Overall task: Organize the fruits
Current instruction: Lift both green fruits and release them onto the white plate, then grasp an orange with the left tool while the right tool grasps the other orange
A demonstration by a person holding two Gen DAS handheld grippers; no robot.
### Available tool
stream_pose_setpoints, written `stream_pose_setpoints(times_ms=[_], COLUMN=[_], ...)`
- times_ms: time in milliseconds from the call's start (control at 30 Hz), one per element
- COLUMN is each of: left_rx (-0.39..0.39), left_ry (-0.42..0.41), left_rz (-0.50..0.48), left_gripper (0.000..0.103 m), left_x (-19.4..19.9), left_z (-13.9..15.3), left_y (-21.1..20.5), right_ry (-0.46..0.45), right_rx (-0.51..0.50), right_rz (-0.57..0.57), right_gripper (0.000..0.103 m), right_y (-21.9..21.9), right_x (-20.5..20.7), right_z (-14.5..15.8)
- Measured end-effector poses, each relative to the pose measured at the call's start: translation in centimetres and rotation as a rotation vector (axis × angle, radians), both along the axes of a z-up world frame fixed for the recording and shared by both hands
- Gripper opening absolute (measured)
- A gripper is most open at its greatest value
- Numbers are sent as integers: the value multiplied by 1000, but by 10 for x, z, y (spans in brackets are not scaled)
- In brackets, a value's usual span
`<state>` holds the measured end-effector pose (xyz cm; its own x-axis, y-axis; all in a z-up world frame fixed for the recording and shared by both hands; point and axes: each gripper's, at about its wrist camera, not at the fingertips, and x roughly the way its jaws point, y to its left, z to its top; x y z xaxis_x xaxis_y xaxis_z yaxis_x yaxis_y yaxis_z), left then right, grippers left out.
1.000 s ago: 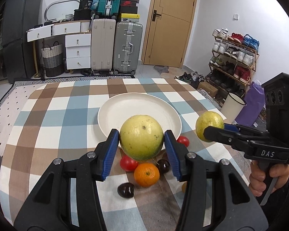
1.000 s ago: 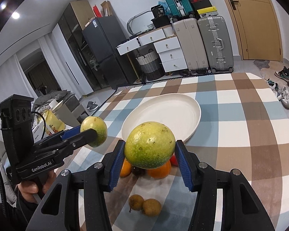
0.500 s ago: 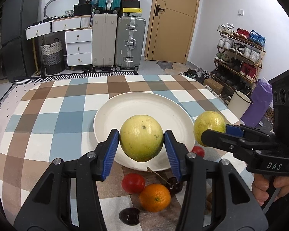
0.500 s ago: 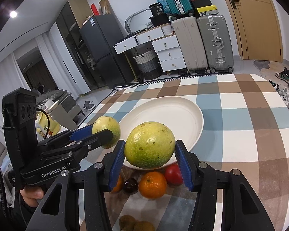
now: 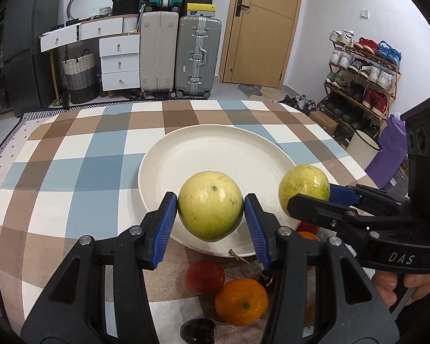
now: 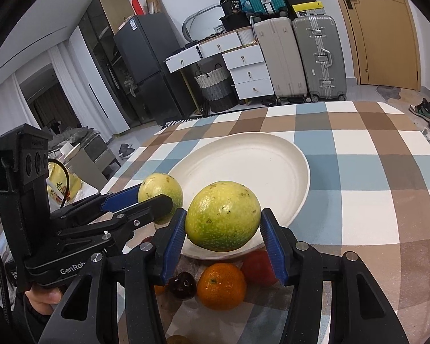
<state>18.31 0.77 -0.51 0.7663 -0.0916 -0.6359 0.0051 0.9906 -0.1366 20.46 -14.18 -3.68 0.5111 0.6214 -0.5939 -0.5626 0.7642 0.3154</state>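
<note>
Here, two hand-held grippers, each clamped on a fruit above the near rim of the plate [image 5: 215, 154].

Left hand-held gripper [image 5: 210, 210]: blue pads pressed on both sides of a pale yellow-green fruit [image 5: 210, 206], jaws partly spread to its width. Fruit is off the worktop, over the plate's near edge.

Right hand-held gripper [image 6: 222, 225]: same kind of grip on a greener, speckled fruit [image 6: 222, 216], pads tight to its flanks, also raised over the plate's near rim. From the left wrist view this second fruit sits just right of the first, the two apart.

Plate: white, round, bare inside, on a checked cloth covering the worktop [image 5: 86, 172].

Loose fruit on the cloth near the plate's front edge, under the grippers: an orange [image 5: 241, 301], a red fruit [image 5: 205, 276] beside it, a dark cherry [image 5: 197, 329] nearer the camera, a stemmed cherry [image 5: 268, 279] partly hidden by a jaw. Right wrist view adds small brownish fruit at the bottom edge, mostly cut off.

A hand [image 5: 404, 289] grips the right handle.
</note>
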Motion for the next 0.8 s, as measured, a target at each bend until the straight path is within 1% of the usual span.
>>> stream_pose_setpoints(times_ms=[100,267,467,500,533,567,600,633,700,800], left_rx=[11,6,-11,-13,-14,-10,-4,3,16,28], left_ry=[7,24,8,7,7,6,0,-13,-17,-21], left_rz=[-6,-10,-20,-21,-17,-6,5,13,10,21], left_gripper=[46,46,47,53,67,75,84,85,86,88], left_x=[2,5,-1,-3,-4,-6,-9,-12,-16,-20], left_z=[-3,-7,-1,-1,0,0,0,2,4,6], left_y=[-3,-3,-1,0,1,2,2,2,1,2], right_ry=[4,21,-17,-19,-16,-13,-11,-12,-25,-40], right_rx=[-8,-10,11,11,13,15,16,16,15,11], right_rz=[-5,-19,-38,-42,-48,-52,-54,-58,-70,-75], right_gripper=[53,53,54,59,63,74,82,84,94,101], right_y=[1,0,-7,-10,-13,-15,-17,-20,-26,-31], right_x=[2,7,3,3,3,3,2,1,-2,-7], right_z=[-2,-5,4,5,6,6,6,7,10,13])
